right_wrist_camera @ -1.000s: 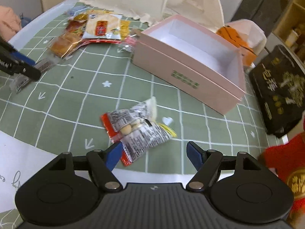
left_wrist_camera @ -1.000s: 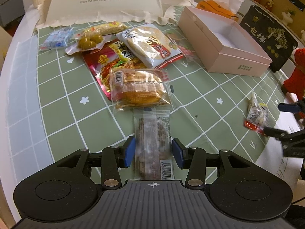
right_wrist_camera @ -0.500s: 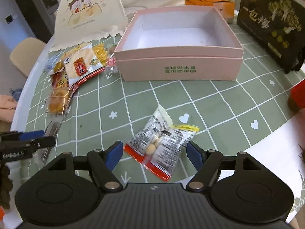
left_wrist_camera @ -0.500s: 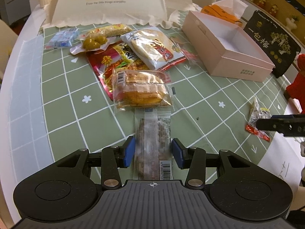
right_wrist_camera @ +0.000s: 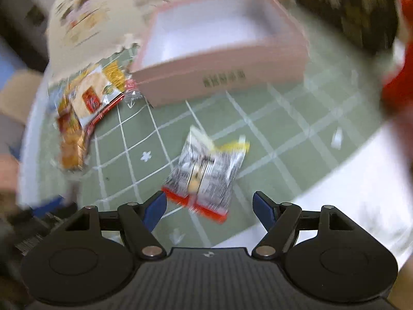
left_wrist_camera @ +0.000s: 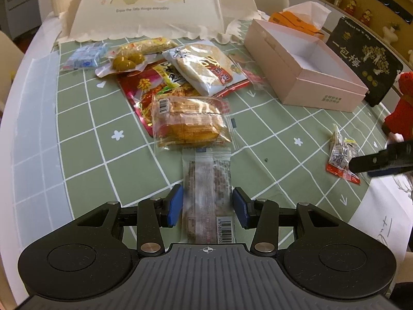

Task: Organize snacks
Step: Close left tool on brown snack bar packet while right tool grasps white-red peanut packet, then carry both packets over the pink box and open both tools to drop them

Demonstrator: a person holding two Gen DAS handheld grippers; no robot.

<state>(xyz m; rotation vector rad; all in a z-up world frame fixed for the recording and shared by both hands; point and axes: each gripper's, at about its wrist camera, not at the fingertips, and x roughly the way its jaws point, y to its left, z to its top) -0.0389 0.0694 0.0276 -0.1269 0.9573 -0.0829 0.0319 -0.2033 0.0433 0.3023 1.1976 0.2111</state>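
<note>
My left gripper [left_wrist_camera: 207, 208] is open, its blue pads on either side of a long clear-wrapped snack bar [left_wrist_camera: 207, 193] lying on the green checked cloth, with a small gap each side. My right gripper [right_wrist_camera: 209, 208] is open just in front of a small silver and red nut packet [right_wrist_camera: 206, 173], which also shows in the left wrist view [left_wrist_camera: 340, 156]. The open pink box [left_wrist_camera: 304, 64] stands empty at the back right; it also shows in the right wrist view [right_wrist_camera: 222, 49]. A pile of snack packets [left_wrist_camera: 191, 77] lies beyond the bar.
A cream food cover [left_wrist_camera: 147, 5] stands at the back. A black gift bag [left_wrist_camera: 361, 59] and an orange tissue pack [left_wrist_camera: 296, 20] sit behind the box. A red toy [left_wrist_camera: 400, 108] is at the right. White paper [left_wrist_camera: 382, 222] lies at the cloth's near right edge.
The right gripper has swung quickly; its view is now blurred and tilted, with the nut packet still between and ahead of its fingers. The left gripper has barely moved.
</note>
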